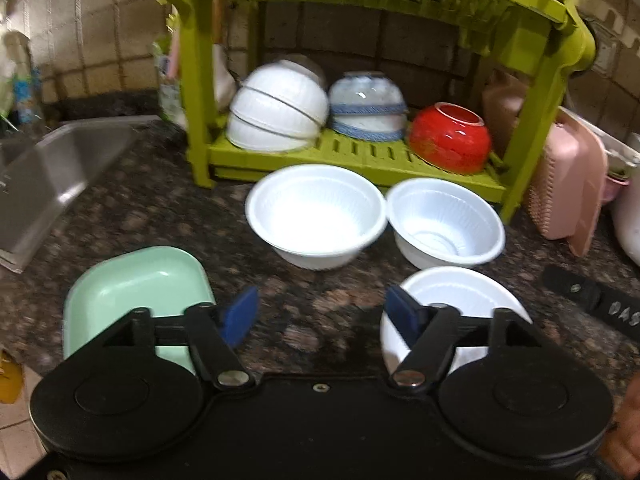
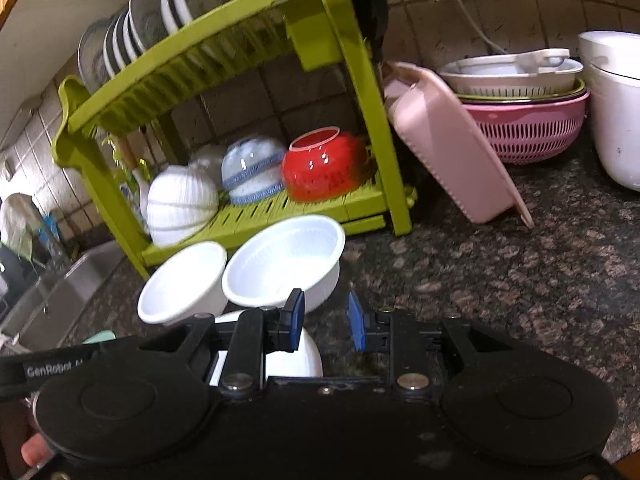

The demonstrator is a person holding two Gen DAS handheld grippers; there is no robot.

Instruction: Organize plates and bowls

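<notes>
A green two-tier dish rack stands at the wall, with upturned white bowls, a blue-patterned bowl and a red bowl on its lower shelf and plates above. Three white bowls sit upright on the counter: a large one, another and a near one. A mint green square dish lies at the left. My left gripper is open above bare counter between dish and near bowl. My right gripper is open, holding nothing, just in front of the large bowl.
A steel sink is at the left. A pink tray leans on the rack's right side. Behind it are stacked colanders and a white appliance. Speckled granite counter lies at the right.
</notes>
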